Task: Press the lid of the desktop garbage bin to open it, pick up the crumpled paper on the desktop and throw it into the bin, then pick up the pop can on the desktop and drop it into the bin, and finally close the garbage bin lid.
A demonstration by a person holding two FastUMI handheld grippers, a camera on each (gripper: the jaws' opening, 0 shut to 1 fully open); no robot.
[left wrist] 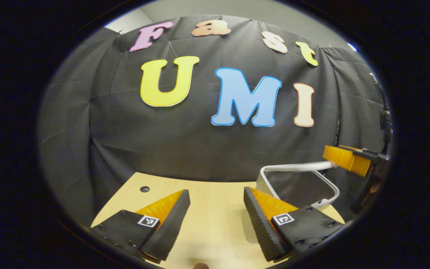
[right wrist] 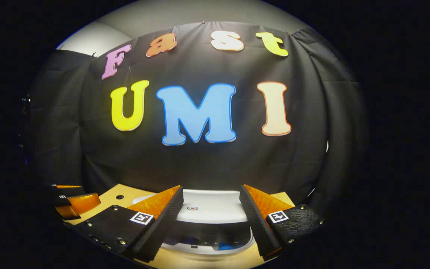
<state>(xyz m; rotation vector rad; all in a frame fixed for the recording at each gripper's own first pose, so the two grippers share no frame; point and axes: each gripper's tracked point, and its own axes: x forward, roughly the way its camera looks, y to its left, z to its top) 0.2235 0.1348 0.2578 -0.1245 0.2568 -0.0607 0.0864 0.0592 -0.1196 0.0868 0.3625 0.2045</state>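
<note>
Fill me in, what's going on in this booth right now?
A person holds a two-finger tool in each hand over a wooden desk. The white desktop bin stands open, lid raised, with something dark and blue inside. The right tool is open and holds nothing, fingers either side of the lid. The left tool is open too, over bare desk left of the bin. Closing the lid looks like the step left.
</note>
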